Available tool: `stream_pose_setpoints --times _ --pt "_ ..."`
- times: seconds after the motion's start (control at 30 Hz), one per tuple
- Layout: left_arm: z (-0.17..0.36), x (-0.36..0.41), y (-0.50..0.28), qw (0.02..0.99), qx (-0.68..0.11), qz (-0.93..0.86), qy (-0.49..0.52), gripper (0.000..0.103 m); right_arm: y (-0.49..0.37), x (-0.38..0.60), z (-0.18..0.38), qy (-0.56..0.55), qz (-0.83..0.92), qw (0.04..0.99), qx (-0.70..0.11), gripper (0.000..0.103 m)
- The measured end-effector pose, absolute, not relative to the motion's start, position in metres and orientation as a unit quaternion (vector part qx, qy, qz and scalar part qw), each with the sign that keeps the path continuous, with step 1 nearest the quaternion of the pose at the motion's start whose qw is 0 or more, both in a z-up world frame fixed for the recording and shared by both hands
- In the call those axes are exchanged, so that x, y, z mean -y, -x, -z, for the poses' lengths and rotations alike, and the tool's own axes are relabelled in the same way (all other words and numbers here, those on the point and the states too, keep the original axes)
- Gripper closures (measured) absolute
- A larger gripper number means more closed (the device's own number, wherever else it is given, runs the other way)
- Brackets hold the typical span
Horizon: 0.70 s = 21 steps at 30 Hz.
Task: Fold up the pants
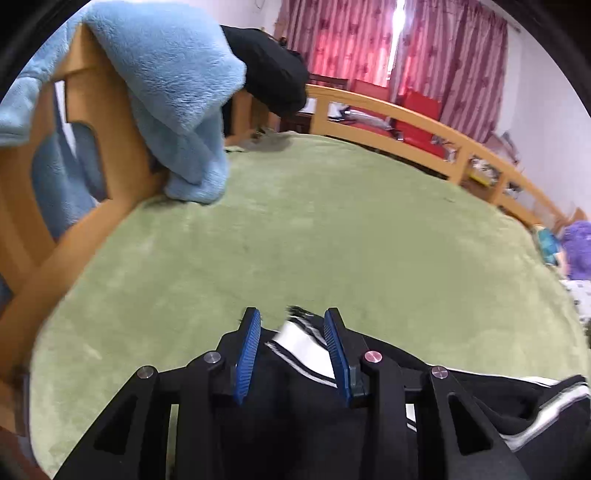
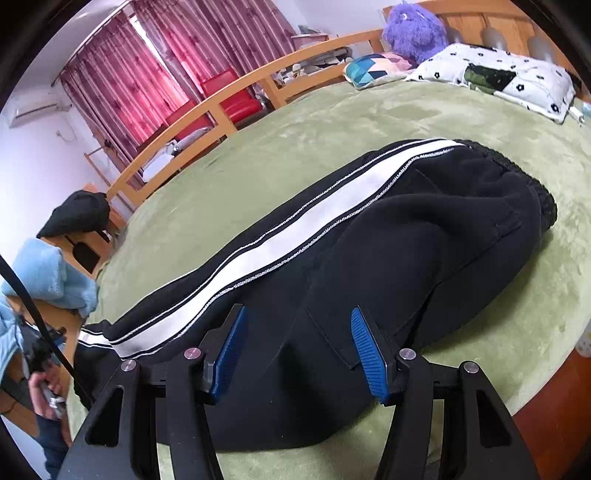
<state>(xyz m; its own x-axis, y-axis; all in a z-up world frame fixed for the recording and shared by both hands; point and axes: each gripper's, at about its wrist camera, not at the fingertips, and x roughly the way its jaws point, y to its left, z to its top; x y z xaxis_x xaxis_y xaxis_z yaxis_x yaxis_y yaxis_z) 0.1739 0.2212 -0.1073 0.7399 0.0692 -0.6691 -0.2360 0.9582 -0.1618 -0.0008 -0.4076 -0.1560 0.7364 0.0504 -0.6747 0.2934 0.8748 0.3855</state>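
The pants (image 2: 369, 236) stretch lengthwise away from the open right tongs (image 2: 299, 350); the left tongs (image 1: 293, 354) straddle the cuff, not gripping.

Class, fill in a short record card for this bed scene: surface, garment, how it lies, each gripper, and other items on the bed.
surface: green blanket covering the bed
garment: black pants with a white side stripe
lay: stretched flat, waistband toward the pillow
left gripper: at the cuff end, striped hem between its jaws, pads not pressing
right gripper: open over the dark fabric
other items: purple plush toy, light blue fleece draped on the wooden frame
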Motion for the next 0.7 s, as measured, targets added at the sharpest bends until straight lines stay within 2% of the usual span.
stream_pose_setpoints --times 0.07,0.1,0.4,0.53,0.7 --pt "0.108 -0.218 -0.164 0.924 -0.356 -0.059 0.126 0.045 0.0 0.403 0.156 -0.228 0.07 0.902 -0.36 0.045" --pt "0.11 -0.216 -0.155 0.923 -0.359 -0.049 0.133 0.044 -0.001 0.4 0.156 -0.224 0.07 0.903 -0.361 0.046" --pt "0.173 -0.223 -0.057 0.891 -0.391 0.013 0.232 0.046 0.002 0.392 0.154 -0.203 0.06 0.91 -0.358 0.045" --pt "0.202 -0.243 -0.052 0.874 -0.402 -0.016 0.271 0.047 0.008 0.401 0.154 -0.228 0.046 0.908 -0.348 0.045" --pt "0.212 -0.258 -0.06 0.869 -0.396 -0.054 0.292 0.048 0.009 0.41 0.156 -0.257 0.044 0.902 -0.345 0.045"
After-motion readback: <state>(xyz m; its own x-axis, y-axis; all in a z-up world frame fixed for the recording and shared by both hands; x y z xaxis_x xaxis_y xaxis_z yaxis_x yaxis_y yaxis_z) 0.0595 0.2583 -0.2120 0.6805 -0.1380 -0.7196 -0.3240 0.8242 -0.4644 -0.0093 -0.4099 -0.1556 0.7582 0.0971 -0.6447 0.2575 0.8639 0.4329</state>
